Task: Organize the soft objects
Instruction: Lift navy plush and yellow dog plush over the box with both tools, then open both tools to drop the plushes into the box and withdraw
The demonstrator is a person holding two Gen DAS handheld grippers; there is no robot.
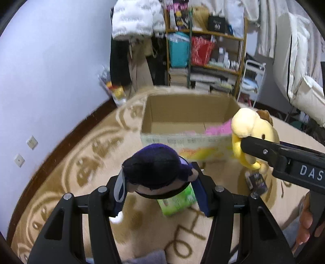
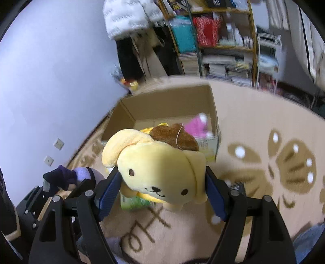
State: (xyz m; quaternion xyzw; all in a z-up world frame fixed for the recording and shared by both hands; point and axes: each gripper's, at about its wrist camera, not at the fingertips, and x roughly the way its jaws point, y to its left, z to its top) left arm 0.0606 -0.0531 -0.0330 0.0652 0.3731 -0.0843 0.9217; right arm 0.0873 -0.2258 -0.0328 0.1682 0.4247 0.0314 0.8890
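Note:
My left gripper (image 1: 160, 195) is shut on a dark purple plush toy (image 1: 156, 166) and holds it above the rug. My right gripper (image 2: 162, 190) is shut on a yellow dog plush (image 2: 160, 168) with a brown cap; it also shows in the left wrist view (image 1: 251, 130), to the right of the purple toy. The purple toy shows at the left in the right wrist view (image 2: 69, 176). An open cardboard box (image 1: 182, 113) stands ahead on the rug, with a pink soft thing (image 1: 218, 129) inside at its right.
A green packet (image 1: 176, 201) lies on the beige patterned rug (image 1: 85, 166) below the grippers. A small dark tag (image 1: 257, 180) lies right of it. A cluttered shelf (image 1: 205, 52) and hanging white jackets (image 1: 134, 18) stand behind the box. The wall (image 1: 50, 71) is at the left.

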